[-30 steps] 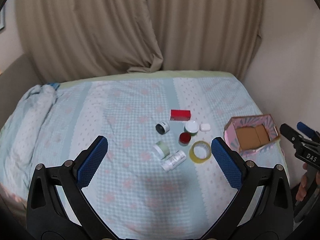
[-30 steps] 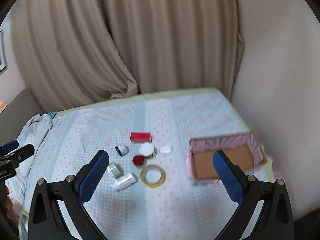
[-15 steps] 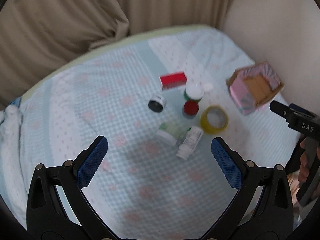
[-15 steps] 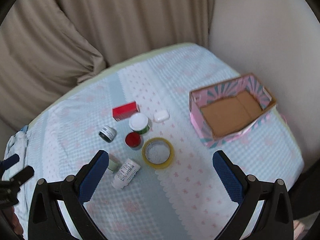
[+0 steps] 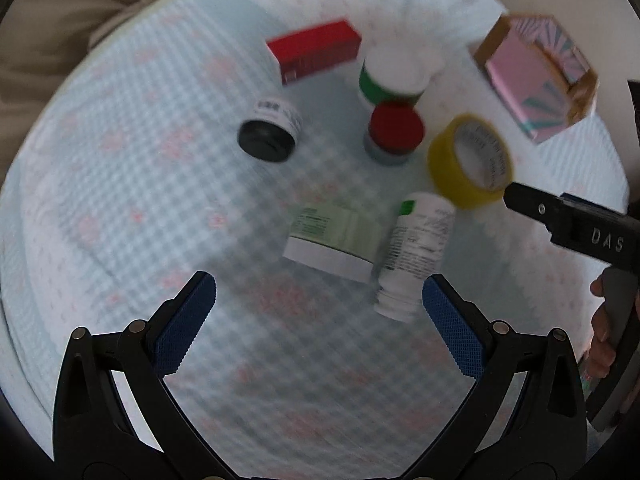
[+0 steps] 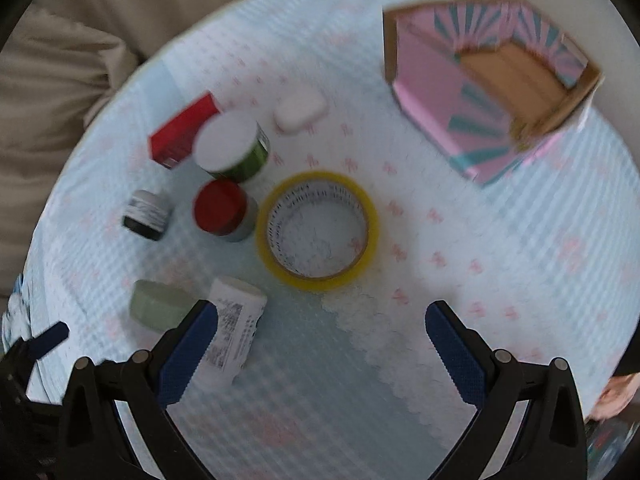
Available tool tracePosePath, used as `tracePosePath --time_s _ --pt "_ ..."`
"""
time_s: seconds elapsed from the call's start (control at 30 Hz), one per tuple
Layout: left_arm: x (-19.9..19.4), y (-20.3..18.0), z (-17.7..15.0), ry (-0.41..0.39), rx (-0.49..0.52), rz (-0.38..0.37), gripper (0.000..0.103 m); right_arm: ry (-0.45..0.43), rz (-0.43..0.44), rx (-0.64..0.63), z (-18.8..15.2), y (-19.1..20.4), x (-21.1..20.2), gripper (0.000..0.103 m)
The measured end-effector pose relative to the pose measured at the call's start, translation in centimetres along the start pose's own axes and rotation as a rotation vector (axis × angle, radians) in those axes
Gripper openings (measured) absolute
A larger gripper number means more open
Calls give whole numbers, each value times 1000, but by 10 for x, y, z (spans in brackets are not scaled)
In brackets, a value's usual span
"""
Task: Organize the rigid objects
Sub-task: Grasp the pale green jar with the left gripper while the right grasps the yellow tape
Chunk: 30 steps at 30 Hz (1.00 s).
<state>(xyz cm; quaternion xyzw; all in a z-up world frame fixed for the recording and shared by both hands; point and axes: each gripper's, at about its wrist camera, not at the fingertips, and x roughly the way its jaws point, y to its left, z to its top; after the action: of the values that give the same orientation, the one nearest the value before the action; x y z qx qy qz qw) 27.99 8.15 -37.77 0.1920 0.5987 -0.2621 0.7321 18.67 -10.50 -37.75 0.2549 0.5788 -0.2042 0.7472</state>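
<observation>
Several small items lie on the bed: a red box [image 5: 314, 52], a white-lidded green jar [image 5: 394, 76], a red-lidded jar [image 5: 394, 134], a black-lidded jar [image 5: 268, 136], a pale green jar [image 5: 332, 236] on its side, a white bottle [image 5: 416, 252] on its side, a yellow tape roll [image 6: 318, 228] and a small white case [image 6: 300, 112]. A pink open box [image 6: 492, 92] stands at the right. My left gripper [image 5: 320, 320] is open above the pale green jar and bottle. My right gripper [image 6: 320, 340] is open just below the tape roll.
The bed has a light blue checked cover [image 6: 500, 260] with pink marks. Beige curtains [image 6: 60, 60] hang behind the bed. The right gripper shows in the left wrist view [image 5: 576, 224], close to the tape roll.
Both grippers have moved down and forward toward the items, which now look much larger. Both stay open and empty.
</observation>
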Motion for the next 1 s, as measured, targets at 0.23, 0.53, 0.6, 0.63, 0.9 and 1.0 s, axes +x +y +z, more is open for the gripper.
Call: tracePosePath --time_s 0.23,0.53,0.6,0.63,0.9,1.0 --pt "54 0 9 88 38 -10 102 64 -33 49 13 3 56 103" --pt "87 -6 18 112 62 -41 95 73 -63 27 34 4 87 103" --pt "92 -11 17 124 71 -53 78 63 -68 -2 37 6 86 103" --pt "95 -14 17 132 79 -58 74 55 -80 -18 38 7 85 103" --pt "99 -23 14 112 106 -28 72 48 -100 -77 34 15 82 96" --pt "99 -24 13 106 104 -19 72 48 -99 -75 33 18 85 96"
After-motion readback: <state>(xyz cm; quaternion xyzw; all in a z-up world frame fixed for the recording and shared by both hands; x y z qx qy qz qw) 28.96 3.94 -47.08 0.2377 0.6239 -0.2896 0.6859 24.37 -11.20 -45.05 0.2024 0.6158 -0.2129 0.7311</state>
